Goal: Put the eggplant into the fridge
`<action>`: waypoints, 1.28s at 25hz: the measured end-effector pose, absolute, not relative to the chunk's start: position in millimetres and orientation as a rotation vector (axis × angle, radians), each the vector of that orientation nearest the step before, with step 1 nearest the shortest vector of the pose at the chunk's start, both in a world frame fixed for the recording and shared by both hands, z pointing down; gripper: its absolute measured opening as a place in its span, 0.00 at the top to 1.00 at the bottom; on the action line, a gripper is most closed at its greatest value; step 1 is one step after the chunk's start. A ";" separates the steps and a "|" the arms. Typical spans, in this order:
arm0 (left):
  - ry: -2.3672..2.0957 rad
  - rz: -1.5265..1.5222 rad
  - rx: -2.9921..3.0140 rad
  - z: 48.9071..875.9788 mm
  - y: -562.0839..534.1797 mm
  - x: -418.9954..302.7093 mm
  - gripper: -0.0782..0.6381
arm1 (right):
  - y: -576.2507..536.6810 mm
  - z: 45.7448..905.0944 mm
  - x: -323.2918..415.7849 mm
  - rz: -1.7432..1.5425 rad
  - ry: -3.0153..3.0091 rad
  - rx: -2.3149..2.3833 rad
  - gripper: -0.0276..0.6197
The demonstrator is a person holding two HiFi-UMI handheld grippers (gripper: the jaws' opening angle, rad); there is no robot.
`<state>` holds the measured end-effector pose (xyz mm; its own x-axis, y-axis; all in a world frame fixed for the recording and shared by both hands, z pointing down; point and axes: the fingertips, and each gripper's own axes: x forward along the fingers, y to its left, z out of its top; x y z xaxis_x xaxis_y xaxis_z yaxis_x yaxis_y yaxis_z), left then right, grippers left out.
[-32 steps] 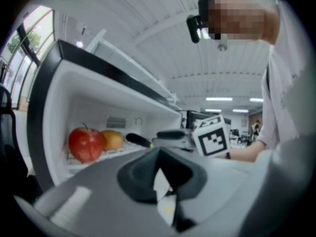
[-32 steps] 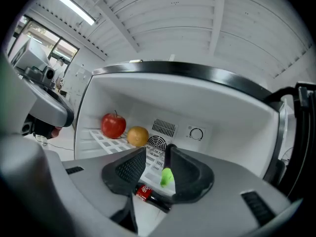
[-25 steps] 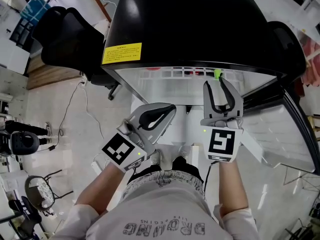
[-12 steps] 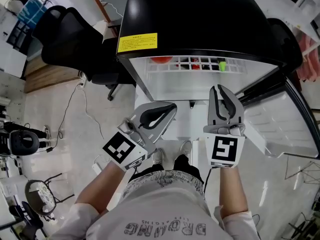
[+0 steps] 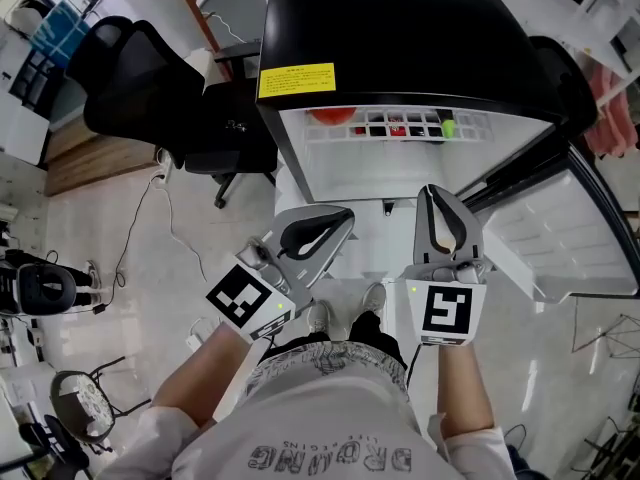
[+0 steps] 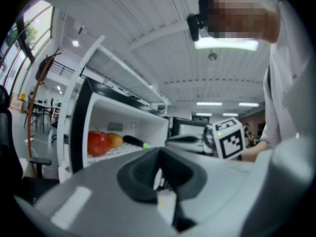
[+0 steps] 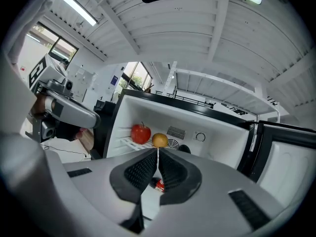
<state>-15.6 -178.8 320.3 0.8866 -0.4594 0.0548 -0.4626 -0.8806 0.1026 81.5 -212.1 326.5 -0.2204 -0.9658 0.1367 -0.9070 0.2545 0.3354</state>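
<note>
The eggplant (image 6: 132, 141), dark with a green tip (image 5: 447, 126), lies on the white wire shelf (image 5: 400, 128) inside the open black fridge (image 5: 400, 28). It is partly hidden behind my jaws in the right gripper view (image 7: 185, 149). My right gripper (image 5: 436, 189) hangs in front of the fridge, apart from the shelf. Its jaws have just been closing with nothing between them, and the pads now meet (image 7: 158, 152). My left gripper (image 5: 343, 214) is beside it, shut and empty (image 6: 159, 154).
A red apple (image 7: 140, 133) and an orange (image 7: 159, 140) sit at the shelf's left, and a red can (image 7: 159, 184) lies lower down. The fridge door (image 5: 560, 253) stands open to the right. A black office chair (image 5: 150, 78) is left of the fridge.
The right jaws went from wide open near the eggplant's green tip to closed. Both grippers drew back from the fridge, and more of the shelf now shows.
</note>
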 end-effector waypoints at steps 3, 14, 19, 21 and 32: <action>-0.710 0.039 2.947 317.9 -177.0 -19.1 0.88 | -205.7 327.9 76.2 -0.256 -2.217 1.714 0.94; -0.688 0.013 2.952 318.7 -174.1 -28.3 0.88 | -191.5 340.2 60.4 -0.192 -2.234 1.655 0.95; -0.689 0.010 2.947 320.3 -174.5 -33.7 0.88 | -186.9 345.9 55.1 -0.139 -2.254 1.646 0.95; -0.690 0.010 2.947 321.2 -174.4 -35.1 0.88 | -184.9 348.9 55.3 -0.116 -2.254 1.646 0.95; -0.702 0.017 2.933 325.0 -173.9 -37.0 0.88 | -180.4 354.1 55.6 -0.098 -2.265 1.607 0.95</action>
<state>-37.0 -173.9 325.0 0.8921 -0.4500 0.0403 -0.4515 -0.8842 0.1197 55.6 -180.4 354.1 -0.2878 -0.9245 0.2501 -0.8995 0.3505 0.2608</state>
